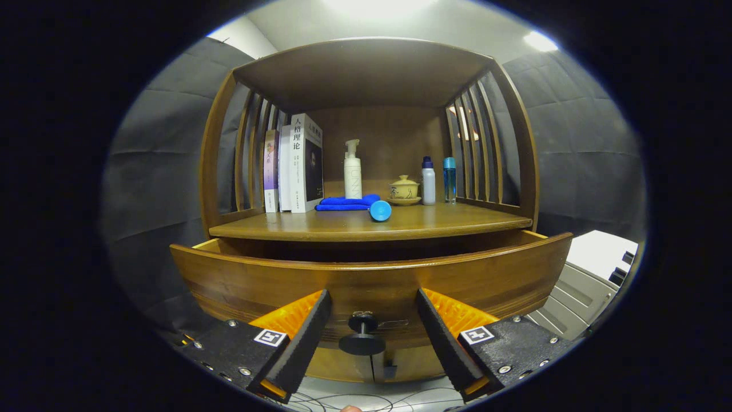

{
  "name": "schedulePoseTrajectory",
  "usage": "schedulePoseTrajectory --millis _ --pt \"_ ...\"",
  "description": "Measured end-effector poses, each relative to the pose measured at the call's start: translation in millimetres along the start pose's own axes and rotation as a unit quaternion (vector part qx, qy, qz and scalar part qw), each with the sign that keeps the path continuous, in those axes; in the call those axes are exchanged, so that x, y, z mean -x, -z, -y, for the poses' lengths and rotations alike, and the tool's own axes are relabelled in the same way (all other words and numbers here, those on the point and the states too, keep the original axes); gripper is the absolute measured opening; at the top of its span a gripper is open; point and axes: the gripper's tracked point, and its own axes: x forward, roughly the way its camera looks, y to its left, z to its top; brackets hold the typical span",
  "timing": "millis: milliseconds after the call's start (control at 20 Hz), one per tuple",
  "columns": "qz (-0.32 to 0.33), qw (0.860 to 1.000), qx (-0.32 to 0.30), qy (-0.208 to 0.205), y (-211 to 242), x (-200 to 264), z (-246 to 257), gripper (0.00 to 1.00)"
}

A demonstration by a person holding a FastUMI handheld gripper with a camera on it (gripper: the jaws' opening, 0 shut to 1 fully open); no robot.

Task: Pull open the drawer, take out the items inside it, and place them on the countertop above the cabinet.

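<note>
Drawer stage of the task, seen along the tongs [369,337]. The tongs are spread wide, pinching nothing; the drawer's knob [362,335] stands free in the gap between the two fingers, touched by neither. The drawer [372,274] lies just ahead of the tongs, already drawn partly out from under the tabletop [366,224]; its interior is hidden behind the front panel, so its contents cannot be told. Its long axis runs crosswise to the fingers, its front face is turned toward the tongs, and its travel is straight back along them. If more opening is wanted, the knob is best closed on squarely at its stem and pulled level, in line with the travel, so that the drawer is not racked to one side. Otherwise the tongs are best lifted over the front panel and lowered in from above. Beyond the drawer, on the tabletop, books [293,165], a blue cloth [346,202], a pump bottle [353,171] and a lidded cup [404,189] are seen, so a free patch near the front edge is to be preferred for placing
</note>
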Motion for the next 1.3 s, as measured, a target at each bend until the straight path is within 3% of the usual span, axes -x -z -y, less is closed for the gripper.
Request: schedulePoseTrajectory --millis 800,1150,1300 --pt "0.004 1.0 0.001 0.007 -8 -67 3 0.95" --pt "0.008 1.0 0.0 0.007 -8 -64 1 0.94" --pt "0.031 0.999 0.002 -0.017 -34 -57 -3 0.94"
